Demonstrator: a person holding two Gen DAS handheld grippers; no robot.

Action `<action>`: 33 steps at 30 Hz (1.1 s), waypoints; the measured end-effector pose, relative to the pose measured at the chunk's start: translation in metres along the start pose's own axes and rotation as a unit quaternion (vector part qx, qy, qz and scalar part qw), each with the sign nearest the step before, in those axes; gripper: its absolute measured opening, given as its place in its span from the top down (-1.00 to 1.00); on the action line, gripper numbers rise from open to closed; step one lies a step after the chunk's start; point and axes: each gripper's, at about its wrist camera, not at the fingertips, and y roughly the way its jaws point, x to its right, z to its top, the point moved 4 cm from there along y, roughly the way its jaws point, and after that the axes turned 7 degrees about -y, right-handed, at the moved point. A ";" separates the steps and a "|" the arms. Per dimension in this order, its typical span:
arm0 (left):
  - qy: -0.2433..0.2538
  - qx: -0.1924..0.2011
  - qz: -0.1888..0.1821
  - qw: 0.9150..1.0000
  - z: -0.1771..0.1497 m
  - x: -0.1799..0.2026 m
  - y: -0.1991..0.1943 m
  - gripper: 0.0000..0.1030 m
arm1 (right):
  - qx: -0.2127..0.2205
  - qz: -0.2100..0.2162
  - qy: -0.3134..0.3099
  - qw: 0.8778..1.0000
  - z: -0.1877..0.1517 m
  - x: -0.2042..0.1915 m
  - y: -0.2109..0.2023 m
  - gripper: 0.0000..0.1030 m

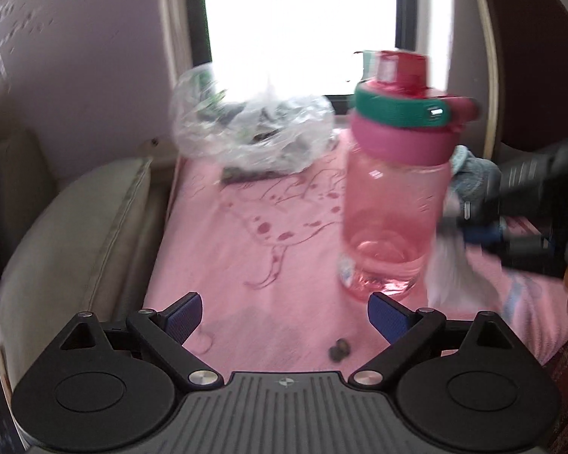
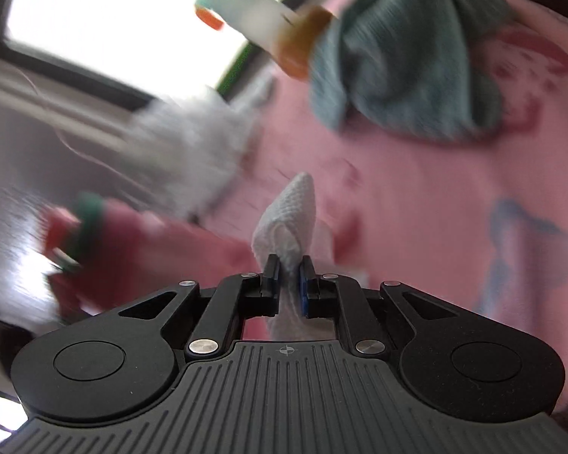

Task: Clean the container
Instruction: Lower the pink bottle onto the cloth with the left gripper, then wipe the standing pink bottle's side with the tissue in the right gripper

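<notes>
Black hand-held gripper (image 1: 285, 316) — blue pads (image 1: 388, 317), silver screws

The bottle (image 1: 394, 189) stands upright on the cloth-covered table (image 1: 269, 249), ahead and right of the left gripper (image 1: 284, 316). Behind it to the left, a plastic bag (image 1: 252, 128) sits at the table's far edge, under the window (image 1: 303, 26). Just right of the bottle comes the right gripper (image 2: 289, 265) with a paper towel (image 2: 289, 219) between its fingers. Behind those lies a crumpled rag (image 2: 405, 60), a spray bottle (image 2: 261, 22) beside it. A cushion (image 1: 79, 227) borders the table's left side.
</notes>
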 end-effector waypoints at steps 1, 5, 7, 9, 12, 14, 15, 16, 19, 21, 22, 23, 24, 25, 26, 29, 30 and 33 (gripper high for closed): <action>-0.001 -0.001 -0.001 1.000 -0.001 -0.002 0.001 -0.84 | 0.000 -0.007 -0.009 1.000 -0.004 -0.002 0.000 0.75; 0.005 0.002 -0.008 1.000 -0.002 -0.009 0.004 -0.84 | -0.009 -0.031 -0.112 0.993 -0.010 -0.041 -0.020 0.75; 0.005 0.007 -0.009 1.000 -0.002 -0.014 0.006 -0.84 | -0.019 -0.019 -0.188 0.982 -0.017 -0.071 -0.034 0.75; -0.007 0.005 -0.004 1.000 -0.002 -0.020 0.011 -0.84 | -0.026 -0.006 -0.257 0.966 -0.028 -0.099 -0.044 0.75; -0.029 -0.002 0.013 0.999 -0.004 -0.032 0.015 -0.84 | 0.010 0.000 -0.332 0.943 -0.038 -0.135 -0.054 0.75; -0.040 -0.005 0.024 0.999 -0.005 -0.039 0.015 -0.84 | 0.040 -0.011 -0.365 0.930 -0.041 -0.146 -0.053 0.75; -0.042 -0.005 0.027 0.999 -0.005 -0.043 0.014 -0.84 | 0.044 -0.024 -0.371 0.927 -0.043 -0.146 -0.047 0.75; -0.044 -0.005 0.029 0.999 -0.006 -0.045 0.013 -0.84 | 0.039 -0.036 -0.370 0.928 -0.044 -0.142 -0.037 0.76; -0.049 -0.005 0.035 0.998 -0.008 -0.053 0.011 -0.84 | -0.005 -0.072 -0.331 0.941 -0.052 -0.114 -0.005 0.77; -0.051 -0.007 0.038 0.998 -0.010 -0.057 0.010 -0.84 | -0.029 -0.090 -0.302 0.948 -0.055 -0.095 0.013 0.78; -0.051 -0.007 0.039 0.998 -0.011 -0.059 0.010 -0.84 | -0.033 -0.094 -0.295 0.950 -0.056 -0.090 0.017 0.78; -0.053 -0.007 0.041 0.998 -0.012 -0.061 0.009 -0.84 | -0.035 -0.095 -0.291 0.951 -0.055 -0.089 0.018 0.78; -0.055 -0.007 0.043 0.998 -0.012 -0.063 0.009 -0.84 | -0.032 -0.089 -0.291 0.952 -0.053 -0.094 0.016 0.79; -0.058 -0.007 0.045 0.997 -0.012 -0.065 0.009 -0.84 | -0.023 -0.077 -0.295 0.952 -0.049 -0.103 0.012 0.79; -0.061 -0.006 0.048 0.997 -0.012 -0.068 0.008 -0.84 | -0.009 -0.062 -0.300 0.952 -0.047 -0.114 0.007 0.79; -0.069 -0.005 0.054 0.996 -0.010 -0.072 0.006 -0.84 | 0.055 -0.033 -0.328 0.942 -0.036 -0.149 -0.011 0.79; -0.069 -0.004 0.054 0.996 -0.010 -0.072 0.006 -0.84 | 0.073 -0.034 -0.334 0.939 -0.033 -0.155 -0.013 0.79; -0.068 -0.004 0.052 0.996 -0.011 -0.071 0.004 -0.84 | 0.072 -0.053 -0.321 0.943 -0.025 -0.150 0.000 0.79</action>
